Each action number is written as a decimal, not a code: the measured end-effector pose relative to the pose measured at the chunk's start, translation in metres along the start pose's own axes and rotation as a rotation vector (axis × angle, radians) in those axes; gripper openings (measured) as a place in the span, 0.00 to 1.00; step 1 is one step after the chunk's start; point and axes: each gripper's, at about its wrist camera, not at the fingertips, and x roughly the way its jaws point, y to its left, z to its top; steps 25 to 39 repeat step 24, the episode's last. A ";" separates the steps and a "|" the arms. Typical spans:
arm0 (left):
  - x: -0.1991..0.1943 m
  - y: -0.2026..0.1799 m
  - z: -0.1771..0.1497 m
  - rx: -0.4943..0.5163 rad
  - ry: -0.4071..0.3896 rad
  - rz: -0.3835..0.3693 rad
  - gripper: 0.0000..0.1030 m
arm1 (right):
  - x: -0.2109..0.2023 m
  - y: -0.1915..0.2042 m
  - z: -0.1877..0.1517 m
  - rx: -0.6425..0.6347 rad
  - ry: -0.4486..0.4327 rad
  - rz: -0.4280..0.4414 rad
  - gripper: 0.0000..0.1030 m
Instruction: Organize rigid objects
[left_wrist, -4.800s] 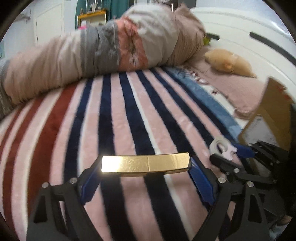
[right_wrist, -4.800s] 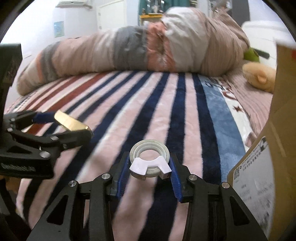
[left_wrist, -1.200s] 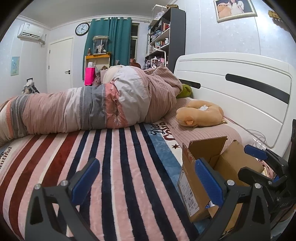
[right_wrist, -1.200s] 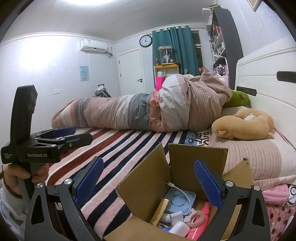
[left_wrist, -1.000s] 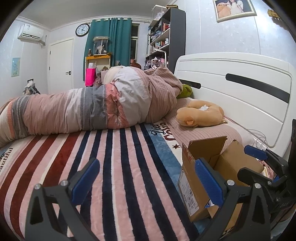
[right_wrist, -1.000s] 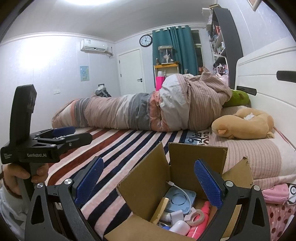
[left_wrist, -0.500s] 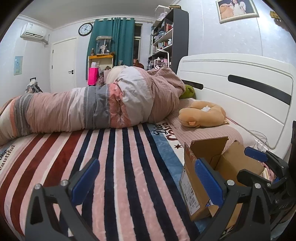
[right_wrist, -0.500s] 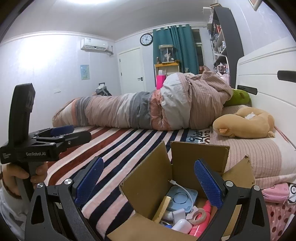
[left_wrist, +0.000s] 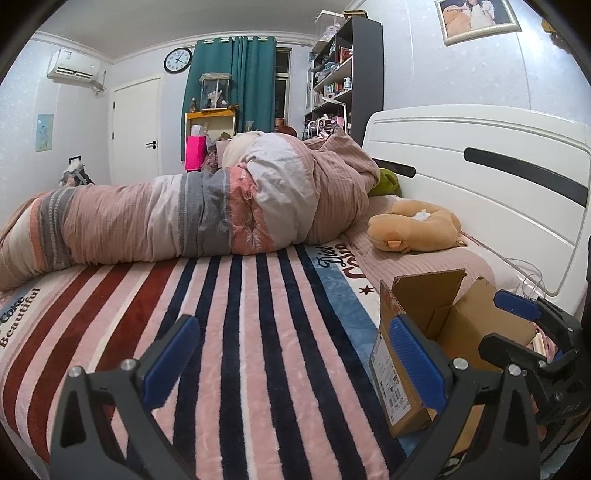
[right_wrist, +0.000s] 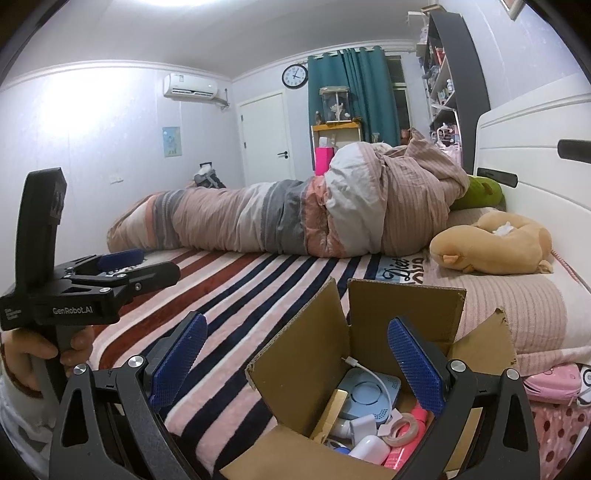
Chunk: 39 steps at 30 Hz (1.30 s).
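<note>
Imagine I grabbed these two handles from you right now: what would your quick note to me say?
Left gripper: open, nothing in it, above the striped blanket.
Right gripper: open, nothing in it, over the cardboard box.
In the box: tape roll, gold bar, blue round device with a white cable, a pink item and small white pieces.
Done: nothing loose shows on the blanket.
Left: probably nothing; perhaps fold the flaps shut.

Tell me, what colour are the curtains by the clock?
The curtains are dark teal green, clearest in the left wrist view.
</note>
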 end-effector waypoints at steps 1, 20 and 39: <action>0.000 0.000 0.000 0.000 0.000 0.001 0.99 | 0.000 0.000 0.000 -0.002 0.000 0.000 0.96; 0.001 0.006 -0.002 -0.003 0.002 0.013 0.99 | 0.001 -0.006 -0.001 0.011 0.006 0.003 0.96; 0.000 0.004 -0.001 0.009 -0.001 0.022 0.99 | 0.000 -0.007 -0.002 0.007 0.008 0.002 0.96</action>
